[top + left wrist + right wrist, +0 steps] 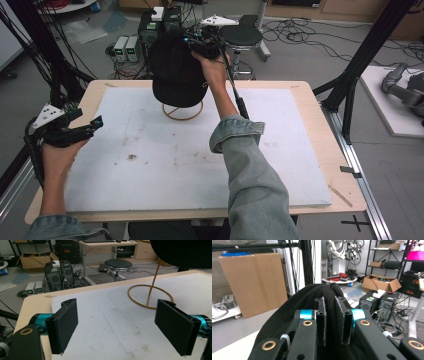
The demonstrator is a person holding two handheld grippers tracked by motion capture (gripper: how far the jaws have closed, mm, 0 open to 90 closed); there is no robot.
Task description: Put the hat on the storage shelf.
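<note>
The right gripper (202, 47) is pinching a fold of the black cap (175, 70) between its jaws, holding it over the wire stand (182, 111) at the far side of the bench (310, 100). The left gripper (82, 127) is hovering at the bench's left edge, jaws spread wide and gripping nothing.

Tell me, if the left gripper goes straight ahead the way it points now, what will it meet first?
Probably the wire hat stand. The left gripper, open, hovers low over the white mat, and the stand's ring base lies ahead, slightly right of centre. The black cap hangs higher. Depth is hard to judge.
</note>
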